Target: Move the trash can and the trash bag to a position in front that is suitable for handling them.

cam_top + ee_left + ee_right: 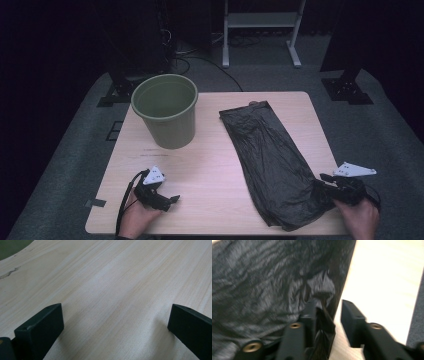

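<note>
Right hand (359, 219): at the bottom right edge of the high view, wrapped around the right gripper's body, nearest the camera.
Right gripper (325, 187): at the table's near right edge, jaws pointing left toward the bag's lower corner; its grey three-cornered plate sits just above it.
Right jaws: partly apart in the right gripper view (328, 311); a crumpled flap of the bag's edge lies between them and against the left jaw, with a clear gap to the right jaw, so the pads do not pinch it.
Black bin bag (272, 162): lies flat and wrinkled on the right half of the table, running from the far edge diagonally toward the near right corner; in the right gripper view its glossy creased film (262, 282) covers the left side.
Left hand (134, 216): at the near left edge, holding the left gripper.
Left gripper (167, 201): rests low over the bare wood, well apart from bag and bin.
Left jaws: wide apart in the left gripper view (115, 317), with bare wood between them.
Green bin (165, 111): upright on the far left part of the table, open mouth up, well clear of the bag.
Table (210, 165): pale wood, rounded corners.
</note>
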`<move>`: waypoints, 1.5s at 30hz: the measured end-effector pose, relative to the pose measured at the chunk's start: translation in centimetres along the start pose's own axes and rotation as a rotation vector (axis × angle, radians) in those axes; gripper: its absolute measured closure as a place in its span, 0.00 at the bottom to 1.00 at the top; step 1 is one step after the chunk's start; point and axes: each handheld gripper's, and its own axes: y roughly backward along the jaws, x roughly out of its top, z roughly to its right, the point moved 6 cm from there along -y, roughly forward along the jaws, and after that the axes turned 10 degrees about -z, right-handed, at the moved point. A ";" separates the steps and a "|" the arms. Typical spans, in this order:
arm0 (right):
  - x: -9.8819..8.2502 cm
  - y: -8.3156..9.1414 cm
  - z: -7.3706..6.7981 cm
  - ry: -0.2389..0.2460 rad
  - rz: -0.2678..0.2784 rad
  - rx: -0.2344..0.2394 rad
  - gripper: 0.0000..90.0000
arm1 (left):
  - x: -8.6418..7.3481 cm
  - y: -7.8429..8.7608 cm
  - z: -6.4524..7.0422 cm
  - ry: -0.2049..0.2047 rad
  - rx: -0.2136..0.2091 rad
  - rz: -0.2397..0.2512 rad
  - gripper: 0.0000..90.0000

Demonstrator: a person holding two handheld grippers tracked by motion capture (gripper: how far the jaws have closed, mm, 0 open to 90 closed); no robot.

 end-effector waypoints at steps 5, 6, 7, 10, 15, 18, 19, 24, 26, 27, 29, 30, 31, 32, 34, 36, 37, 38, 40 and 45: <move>2.5 0.6 -2.0 0.031 0.036 0.012 0.38 | 0.0 0.0 0.0 0.000 0.000 0.000 0.00; 2.5 0.6 -2.0 0.031 0.036 0.012 0.38 | 0.0 0.0 0.0 0.000 0.000 0.000 0.00; 2.9 0.6 -2.4 0.037 0.036 0.017 0.31 | 0.0 0.0 0.0 0.000 0.000 0.000 0.00; 4.0 -0.1 -3.6 0.056 0.031 0.033 0.21 | 0.0 0.0 0.0 0.000 0.000 0.000 0.00; 5.7 -1.8 -5.3 0.076 0.040 0.090 0.16 | 0.0 0.0 0.0 -0.001 0.001 0.000 0.00; 6.1 -2.4 -5.6 0.073 0.054 0.104 0.14 | 0.0 0.0 0.0 -0.001 0.000 0.000 0.00; 6.5 -3.0 -5.8 0.075 0.062 0.117 0.13 | 0.0 0.0 0.0 -0.001 0.001 0.000 0.00; 6.7 -5.0 -6.1 0.077 0.056 0.132 0.12 | 0.0 0.0 0.0 0.003 0.004 0.000 0.00; 6.7 -5.3 -6.1 0.081 0.052 0.130 0.12 | 0.0 0.0 0.0 0.004 0.004 0.000 0.00; 6.4 -6.1 -6.2 0.083 0.029 0.133 0.12 | 0.0 0.0 0.0 0.004 0.004 0.000 0.00; 6.3 -6.4 -6.3 0.082 0.021 0.136 0.12 | 0.0 0.0 0.0 0.004 0.004 0.000 0.00; 6.1 -7.0 -6.2 0.083 0.004 0.132 0.12 | 0.0 0.0 0.0 0.003 0.002 0.000 0.00; 6.0 -7.1 -6.2 0.085 0.002 0.128 0.12 | 0.0 0.0 0.0 0.002 0.001 -0.001 0.00; 6.0 -7.2 -6.3 0.085 0.001 0.129 0.12 | 0.0 0.0 0.0 0.002 0.001 -0.001 0.00; 5.9 -7.3 -6.2 0.084 -0.002 0.128 0.12 | 0.0 0.1 -0.1 0.005 -0.002 -0.002 0.00; 5.8 -7.6 -6.3 0.091 -0.010 0.126 0.12 | 0.0 0.1 -0.1 0.008 -0.008 0.000 0.00; 5.8 -7.7 -6.3 0.095 -0.003 0.135 0.13 | 0.0 0.3 -0.1 0.013 -0.019 0.000 0.00; 5.8 -7.7 -6.3 0.095 -0.003 0.135 0.13 | 0.0 0.3 -0.1 0.013 -0.019 0.000 0.00; 5.7 -7.7 -6.2 0.086 -0.003 0.147 0.13 | 0.2 0.6 -0.3 0.014 -0.019 -0.005 0.00; 5.6 -7.7 -6.2 0.087 0.002 0.150 0.13 | 0.7 1.3 -0.4 0.016 -0.022 0.009 0.00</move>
